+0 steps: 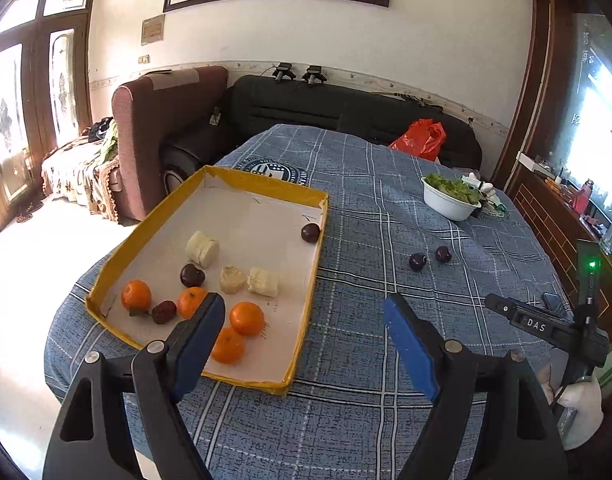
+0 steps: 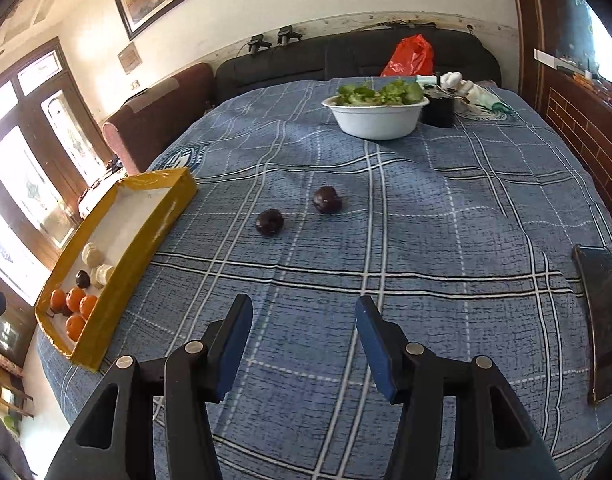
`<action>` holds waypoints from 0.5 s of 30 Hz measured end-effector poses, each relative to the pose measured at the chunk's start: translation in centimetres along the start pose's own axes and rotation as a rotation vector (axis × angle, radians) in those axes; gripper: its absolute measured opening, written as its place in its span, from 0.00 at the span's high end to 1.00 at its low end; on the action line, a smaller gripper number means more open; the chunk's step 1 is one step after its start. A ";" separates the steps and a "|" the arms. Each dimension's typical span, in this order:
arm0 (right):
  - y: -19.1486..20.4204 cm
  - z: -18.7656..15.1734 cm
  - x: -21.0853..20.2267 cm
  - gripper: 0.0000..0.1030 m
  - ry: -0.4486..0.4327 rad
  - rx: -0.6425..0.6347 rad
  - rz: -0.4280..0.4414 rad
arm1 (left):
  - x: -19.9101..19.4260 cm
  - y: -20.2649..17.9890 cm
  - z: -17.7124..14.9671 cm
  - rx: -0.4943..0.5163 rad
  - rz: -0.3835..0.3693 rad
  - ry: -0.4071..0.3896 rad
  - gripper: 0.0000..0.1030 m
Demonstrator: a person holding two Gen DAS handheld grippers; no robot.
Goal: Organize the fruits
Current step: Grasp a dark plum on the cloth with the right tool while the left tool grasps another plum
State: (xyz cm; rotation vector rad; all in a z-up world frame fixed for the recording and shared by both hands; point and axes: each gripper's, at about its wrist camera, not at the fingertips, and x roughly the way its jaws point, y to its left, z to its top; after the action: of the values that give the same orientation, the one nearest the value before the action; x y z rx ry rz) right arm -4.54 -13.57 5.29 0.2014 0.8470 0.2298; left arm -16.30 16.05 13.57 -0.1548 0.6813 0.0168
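A round desk [image 2: 446,216] is covered in a blue plaid cloth with a partly legible circular emblem printed on it. The left gripper [image 1: 304,312] hovers above the near edge of the desk with its blue-padded fingers spread apart and holding nothing. The right gripper [image 2: 304,316] also hovers over the cloth with its fingers apart and nothing between them.

A shallow yellow-walled cardboard tray [image 1: 306,308] with a white floor sits on the left part of the desk. Inside it lie four oranges [image 1: 247,318] clustered at the near end, three pale peeled banana pieces [image 1: 263,281] in the middle, a dark plum [image 1: 192,275] beside them, another plum [image 1: 310,232] against the far right wall, and a small wrinkled red fruit [image 1: 163,312] between two oranges. Faint pen marks on the tray floor cannot be read.

Two more plums [image 2: 269,222] lie on the bare cloth, near each other and well apart from the tray, ahead of the right gripper. Farther back stands a white bowl of leafy greens [image 2: 376,120]. A dark phone [image 2: 600,320] lies at the right edge. In the left wrist view, a black handle at the right reads "DAS" [image 1: 536,325].
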 end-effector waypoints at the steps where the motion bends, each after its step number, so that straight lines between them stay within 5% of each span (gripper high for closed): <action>1: -0.8 0.2 0.3 0.44 0.003 0.016 -0.009 | 0.5 -0.3 0.0 0.002 -0.007 0.007 0.21; 15: -2.0 7.3 9.6 0.44 0.022 -0.003 -0.080 | 8.5 -4.9 1.2 0.105 -0.093 0.127 0.21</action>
State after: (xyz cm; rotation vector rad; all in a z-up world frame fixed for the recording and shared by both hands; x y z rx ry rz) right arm 7.42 -13.35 2.61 0.1623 0.8744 0.1583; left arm -8.62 11.14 9.83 -0.0873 0.7998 -0.1186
